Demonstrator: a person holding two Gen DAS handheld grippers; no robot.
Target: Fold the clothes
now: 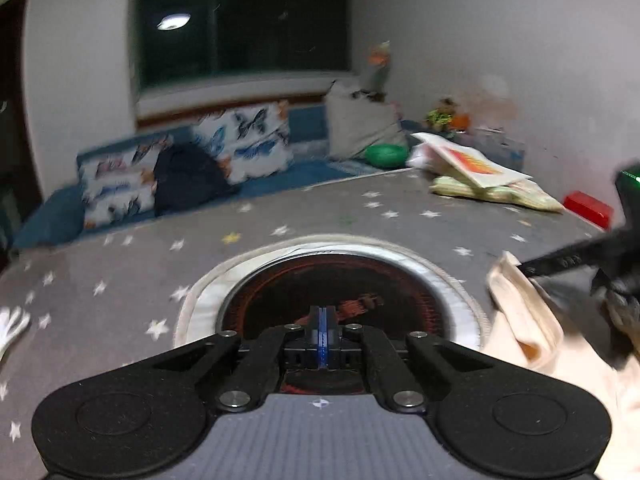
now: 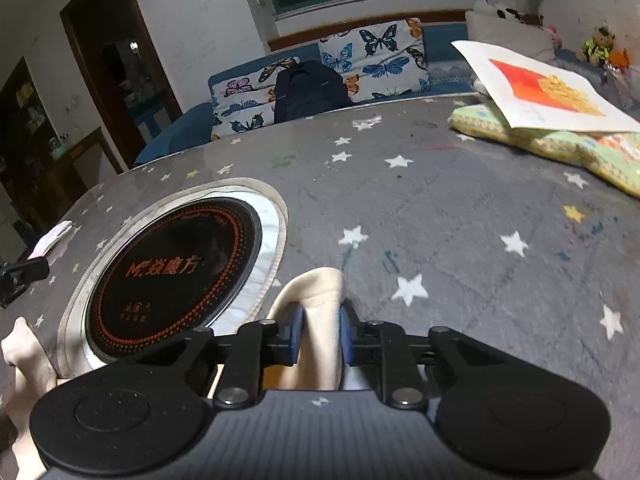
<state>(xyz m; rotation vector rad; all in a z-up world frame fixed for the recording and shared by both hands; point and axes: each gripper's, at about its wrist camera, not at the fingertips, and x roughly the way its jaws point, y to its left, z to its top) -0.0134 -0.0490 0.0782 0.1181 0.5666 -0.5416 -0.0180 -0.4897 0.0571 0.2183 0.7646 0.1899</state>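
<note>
A cream garment (image 2: 320,320) lies on the grey star-patterned table cover (image 2: 440,208). My right gripper (image 2: 319,338) is shut on a bunched fold of it, the cloth standing up between the blue pads. The same garment shows at the right of the left wrist view (image 1: 524,320), with the right gripper (image 1: 560,262) on it. My left gripper (image 1: 322,330) is shut with nothing between its pads, hovering over the round black cooktop (image 1: 336,292). More cream cloth lies at the lower left of the right wrist view (image 2: 24,360).
A black induction cooktop (image 2: 172,276) with a silver ring is set into the table. A white paper (image 2: 540,84) lies on a green patterned cloth (image 2: 560,144) at the far right. A red box (image 1: 588,208) sits by the right edge. A sofa with butterfly cushions (image 2: 372,60) stands behind.
</note>
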